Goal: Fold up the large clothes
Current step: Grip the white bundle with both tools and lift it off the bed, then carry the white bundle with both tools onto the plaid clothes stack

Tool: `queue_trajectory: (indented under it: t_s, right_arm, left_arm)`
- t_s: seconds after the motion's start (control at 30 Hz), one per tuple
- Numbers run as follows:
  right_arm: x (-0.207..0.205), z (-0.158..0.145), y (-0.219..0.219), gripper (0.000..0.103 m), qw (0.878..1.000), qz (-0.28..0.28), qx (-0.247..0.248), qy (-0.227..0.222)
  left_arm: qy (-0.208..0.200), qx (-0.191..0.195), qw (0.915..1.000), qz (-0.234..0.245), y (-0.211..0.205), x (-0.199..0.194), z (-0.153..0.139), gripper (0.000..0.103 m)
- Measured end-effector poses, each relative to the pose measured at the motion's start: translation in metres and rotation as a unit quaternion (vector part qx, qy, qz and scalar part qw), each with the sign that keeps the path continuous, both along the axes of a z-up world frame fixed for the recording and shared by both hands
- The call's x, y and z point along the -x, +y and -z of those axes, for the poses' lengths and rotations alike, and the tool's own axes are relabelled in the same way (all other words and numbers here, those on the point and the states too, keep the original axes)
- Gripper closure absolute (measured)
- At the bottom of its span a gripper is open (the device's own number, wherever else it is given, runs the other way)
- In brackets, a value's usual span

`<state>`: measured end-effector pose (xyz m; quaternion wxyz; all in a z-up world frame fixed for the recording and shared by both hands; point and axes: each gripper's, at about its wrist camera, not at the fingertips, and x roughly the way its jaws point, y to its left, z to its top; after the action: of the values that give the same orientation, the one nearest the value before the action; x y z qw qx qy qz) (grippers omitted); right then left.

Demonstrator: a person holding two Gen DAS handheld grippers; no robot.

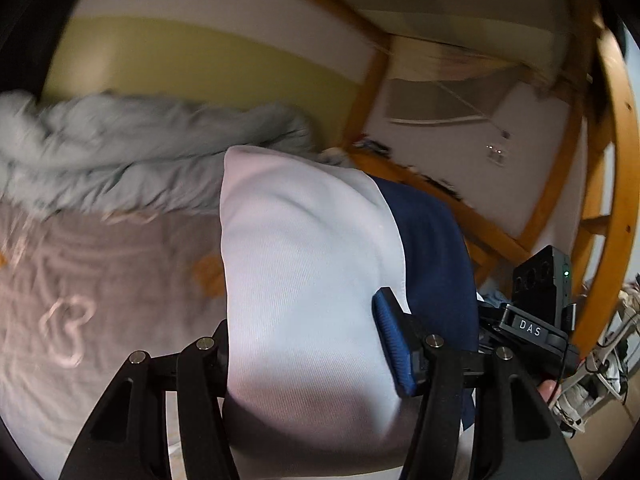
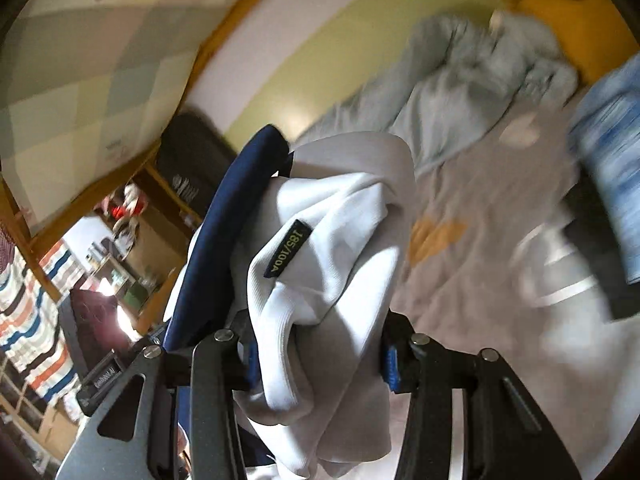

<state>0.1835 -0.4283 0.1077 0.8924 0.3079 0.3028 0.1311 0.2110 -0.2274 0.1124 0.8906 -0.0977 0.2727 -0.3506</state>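
- The left claw is clamped on a white garment; cloth fills the gap between its jaws, and the blue pad on the right-hand finger presses into it.
- In the left wrist view the white garment rises from the claw toward 12 o'clock as a broad, smooth sheet, held up off the bed.
- A navy blue part of the same garment runs along the white cloth's edge at 2 o'clock.
- The right claw grips a bunched fold of the white garment, cloth packed between its two jaws.
- A small black size tag lies on the bunched cloth, just above the right claw toward 12 o'clock.
- In the right wrist view the navy blue band curves up at 11 o'clock from the claw, touching the white cloth.
- The bed carries a greyish-pink cover with a pale heart pattern, seen at 9 o'clock in the left wrist view.
- A pale grey-green quilt lies crumpled at the far side of the bed, at 10 o'clock from the left claw, against a yellow-green wall.
- A wooden bed frame arcs at 2 to 3 o'clock in the left wrist view.
- The other gripper's black body, lettered "DAS", shows at 3 o'clock there, beside the navy cloth.
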Motion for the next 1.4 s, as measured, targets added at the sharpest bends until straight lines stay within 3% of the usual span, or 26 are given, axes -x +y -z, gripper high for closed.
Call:
queue_trajectory:
  t_s: [0.23, 0.43, 0.53, 0.63, 0.77, 0.87, 1.0, 1.07, 1.1, 1.2, 1.3, 1.4]
  right_arm:
    - [0.035, -0.075, -0.094, 0.059, 0.994, 0.090, 0.060, -0.004]
    - [0.024, -0.093, -0.176, 0.059, 0.981, 0.159, 0.107, 0.019]
    - [0.012, -0.076, -0.216, 0.059, 0.974, 0.189, 0.118, 0.041]
    - [-0.005, -0.048, -0.247, 0.059, 0.962, 0.218, 0.146, 0.075]
    - [-0.020, 0.008, -0.287, 0.059, 0.946, 0.243, 0.174, 0.125]
    - [-0.018, 0.030, -0.298, 0.056, 0.940, 0.252, 0.192, 0.130]
    - [-0.024, 0.034, -0.300, 0.054, 0.934, 0.263, 0.200, 0.135]
    - [-0.024, 0.029, -0.293, 0.053, 0.930, 0.264, 0.216, 0.138]
    - [-0.021, 0.025, -0.289, 0.048, 0.927, 0.266, 0.226, 0.134]
    - [-0.008, 0.013, -0.278, 0.030, 0.911, 0.292, 0.267, 0.117]
    - [0.009, -0.007, -0.260, 0.016, 0.905, 0.306, 0.284, 0.085]
    - [0.026, -0.023, -0.242, 0.010, 0.898, 0.323, 0.292, 0.058]
  left_arm:
    - [0.006, 0.044, 0.9971, 0.062, -0.119, -0.012, -0.032, 0.044]
    - [0.042, 0.069, 0.9910, 0.106, -0.226, -0.058, -0.018, 0.043]
    - [0.081, 0.077, 0.9876, 0.110, -0.272, -0.082, 0.011, 0.044]
    - [0.126, 0.071, 0.9835, 0.108, -0.310, -0.114, 0.058, 0.043]
    - [0.149, 0.031, 0.9840, 0.093, -0.340, -0.140, 0.112, 0.040]
    - [0.126, 0.001, 0.9877, 0.093, -0.352, -0.144, 0.123, 0.035]
    - [0.155, 0.014, 0.9828, 0.100, -0.347, -0.156, 0.130, 0.030]
    - [0.125, -0.006, 0.9874, 0.096, -0.345, -0.149, 0.122, 0.022]
    - [0.104, -0.021, 0.9904, 0.089, -0.342, -0.143, 0.116, 0.017]
    - [0.011, -0.056, 0.9955, 0.075, -0.329, -0.120, 0.092, 0.013]
    - [-0.041, -0.041, 0.9957, 0.072, -0.306, -0.103, 0.072, 0.007]
    - [-0.110, -0.040, 0.9915, 0.056, -0.283, -0.080, 0.056, 0.000]
